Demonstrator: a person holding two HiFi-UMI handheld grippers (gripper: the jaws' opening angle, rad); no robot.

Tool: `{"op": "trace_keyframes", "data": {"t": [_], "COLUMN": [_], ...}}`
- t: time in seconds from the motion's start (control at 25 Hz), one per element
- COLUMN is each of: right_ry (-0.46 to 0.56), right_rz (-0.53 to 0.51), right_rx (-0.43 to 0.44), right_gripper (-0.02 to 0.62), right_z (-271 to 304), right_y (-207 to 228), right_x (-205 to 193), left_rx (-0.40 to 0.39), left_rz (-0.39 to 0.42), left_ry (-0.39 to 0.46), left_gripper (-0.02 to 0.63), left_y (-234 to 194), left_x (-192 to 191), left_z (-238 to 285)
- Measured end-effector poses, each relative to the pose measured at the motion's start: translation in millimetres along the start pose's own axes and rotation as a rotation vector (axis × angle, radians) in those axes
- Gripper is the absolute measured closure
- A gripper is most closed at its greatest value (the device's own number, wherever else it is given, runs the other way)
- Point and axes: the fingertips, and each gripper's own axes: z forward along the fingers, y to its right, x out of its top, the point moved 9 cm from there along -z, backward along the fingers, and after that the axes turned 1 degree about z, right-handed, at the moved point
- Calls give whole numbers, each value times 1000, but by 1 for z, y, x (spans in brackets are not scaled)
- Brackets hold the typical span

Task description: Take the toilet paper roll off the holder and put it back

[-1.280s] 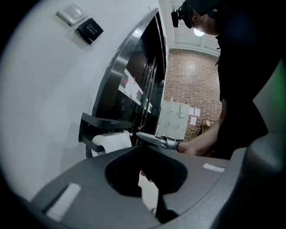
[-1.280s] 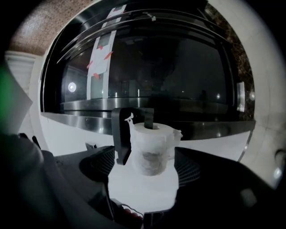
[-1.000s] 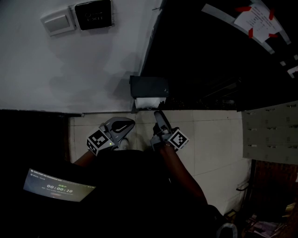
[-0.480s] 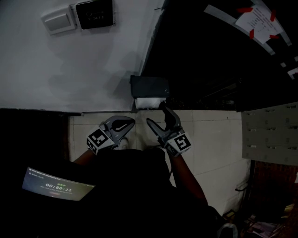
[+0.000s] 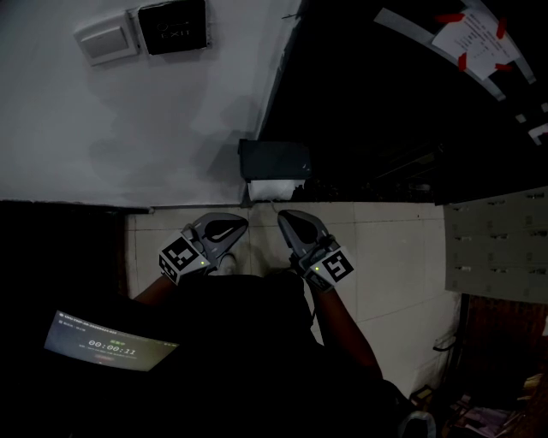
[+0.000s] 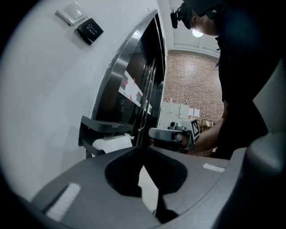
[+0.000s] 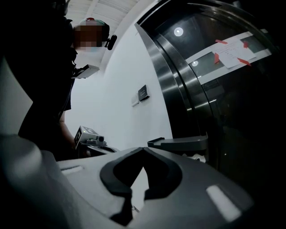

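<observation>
A dark holder [image 5: 274,160] is fixed low on the wall, with the white toilet paper roll [image 5: 272,189] sitting under its lid. The left gripper view shows that roll [image 6: 111,142] in the holder [image 6: 99,126], ahead and to the left of the jaws. My left gripper [image 5: 242,224] hovers just below and left of the roll, jaws shut with nothing between them [image 6: 144,148]. Just below and right of the roll, my right gripper [image 5: 285,216] is also shut and empty [image 7: 143,150]. The holder's lid [image 7: 181,143] lies ahead of it.
On the white wall above are a light switch [image 5: 107,39] and a black panel [image 5: 173,26]. A dark metal-framed door [image 5: 411,111] with a taped paper note [image 5: 469,34] stands to the right. Pale tiles [image 5: 385,248] cover the floor. A timer screen [image 5: 107,346] glows at lower left.
The right gripper's jaws stood wide open half a second ago and have closed on nothing, staying near the same spot. The left gripper has not moved.
</observation>
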Motion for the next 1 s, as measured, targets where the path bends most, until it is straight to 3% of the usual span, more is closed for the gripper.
{"op": "trace_keyframes", "data": {"t": [1.0], "right_ry": [-42], "right_rz": [-10], "right_rx": [38], "right_gripper": [595], "right_z": [1], "right_y": [-9], "right_x": [-7], "left_rx": [-9], "left_rz": [3], "left_ry": [5], "left_gripper": [603], "left_y": [0], "left_x": [-1], "left_z": [2]}}
